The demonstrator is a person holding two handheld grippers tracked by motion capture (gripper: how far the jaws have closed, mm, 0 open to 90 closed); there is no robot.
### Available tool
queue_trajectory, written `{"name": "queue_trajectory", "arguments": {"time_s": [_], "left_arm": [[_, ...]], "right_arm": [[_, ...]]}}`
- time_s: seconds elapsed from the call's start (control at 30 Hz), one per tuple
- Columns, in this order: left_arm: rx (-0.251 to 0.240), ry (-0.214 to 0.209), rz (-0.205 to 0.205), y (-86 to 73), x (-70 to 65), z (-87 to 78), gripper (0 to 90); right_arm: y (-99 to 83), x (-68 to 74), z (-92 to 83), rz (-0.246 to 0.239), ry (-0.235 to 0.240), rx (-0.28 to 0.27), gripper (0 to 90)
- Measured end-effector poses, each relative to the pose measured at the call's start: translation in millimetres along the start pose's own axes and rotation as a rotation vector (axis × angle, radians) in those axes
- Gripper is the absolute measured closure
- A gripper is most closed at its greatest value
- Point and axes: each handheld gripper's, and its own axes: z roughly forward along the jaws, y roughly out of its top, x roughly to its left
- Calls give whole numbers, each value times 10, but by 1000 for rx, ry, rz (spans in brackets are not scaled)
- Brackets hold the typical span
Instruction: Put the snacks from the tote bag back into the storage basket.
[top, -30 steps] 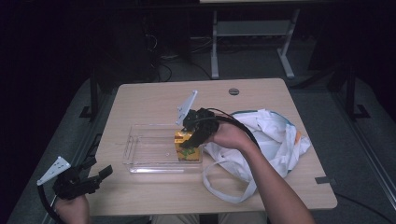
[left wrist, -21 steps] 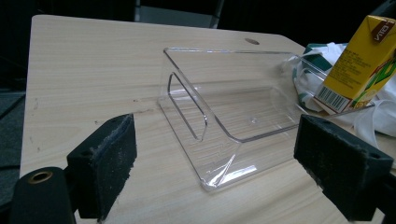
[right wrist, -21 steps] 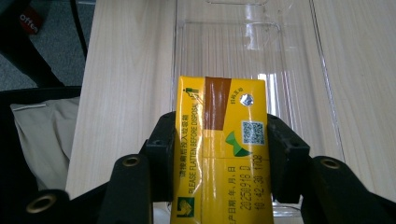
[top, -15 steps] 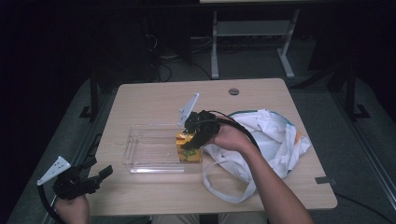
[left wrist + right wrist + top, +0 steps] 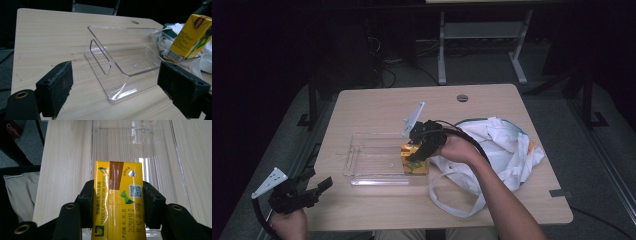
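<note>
A yellow drink carton point(image 5: 412, 159) is tilted at the right end of a clear plastic bin point(image 5: 372, 162). My right gripper point(image 5: 422, 145) is shut on the carton from above. In the right gripper view the carton point(image 5: 117, 202) sits between both black pads point(image 5: 86, 202), with the bin point(image 5: 160, 150) below it. I cannot tell whether the carton touches the bin's floor. My left gripper point(image 5: 319, 187) is at the table's front left corner, open, holding nothing. Between its wide jaws, the left gripper view shows the bin point(image 5: 120, 62) and the carton point(image 5: 190, 37).
A white cloth bag point(image 5: 502, 145) with long handles lies crumpled right of the bin, under my right forearm. The wooden table point(image 5: 377, 107) has a cable hole point(image 5: 462, 98) near its far edge. A desk frame stands on the dark floor beyond.
The right gripper with the carton has shifted only slightly at the bin's right end. The left gripper has kept still.
</note>
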Motion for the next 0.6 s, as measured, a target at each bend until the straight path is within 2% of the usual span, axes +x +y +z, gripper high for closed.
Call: {"name": "queue_trajectory", "arguments": {"time_s": [0.6], "left_arm": [[2, 0, 0, -1, 0, 1, 127]], "right_arm": [[-97, -14, 102, 20, 7, 10, 518]]}}
